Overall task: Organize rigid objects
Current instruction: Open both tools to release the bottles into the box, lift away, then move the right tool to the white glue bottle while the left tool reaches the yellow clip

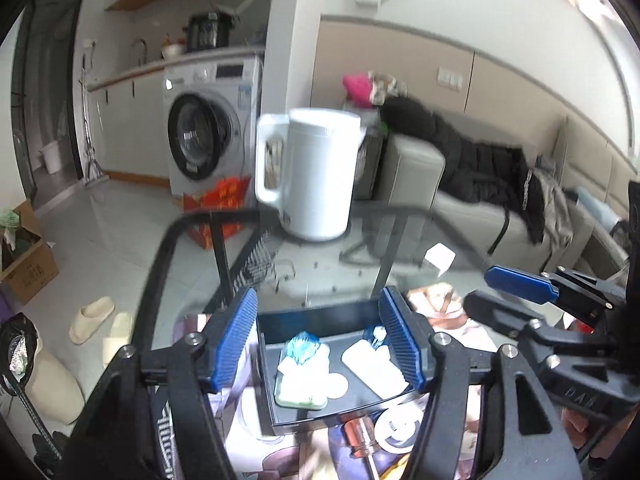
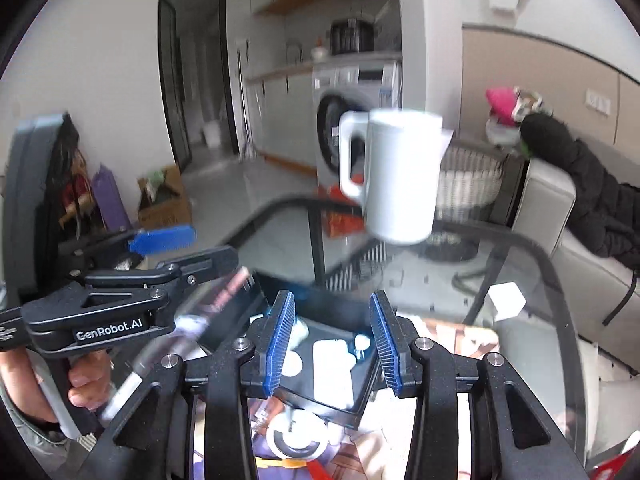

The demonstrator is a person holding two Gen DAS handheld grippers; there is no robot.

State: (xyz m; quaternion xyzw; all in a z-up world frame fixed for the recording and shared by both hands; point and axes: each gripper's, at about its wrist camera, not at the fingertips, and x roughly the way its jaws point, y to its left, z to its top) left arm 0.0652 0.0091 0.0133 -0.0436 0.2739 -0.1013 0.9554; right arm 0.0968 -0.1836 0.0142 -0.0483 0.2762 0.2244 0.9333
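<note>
The black tray [image 1: 266,364] sits at the glass table's [image 1: 340,276] near edge, holding small stiff, light toiletries. Both the left gripper [image 1: 318,344] and right gripper [image 2: 332,346] hang apart, empty, above it. Take each piece across its narrow sides.

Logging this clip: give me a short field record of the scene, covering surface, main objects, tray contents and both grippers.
surface: glass table
far object: white kettle, upright, handle to the left
container: black tray below both grippers
tray contents: small white items, a blue-wrapped piece, a white block
nearby: white cube on the glass
left gripper: jaws apart, nothing between the pads
right gripper: jaws apart, nothing gripped
</note>
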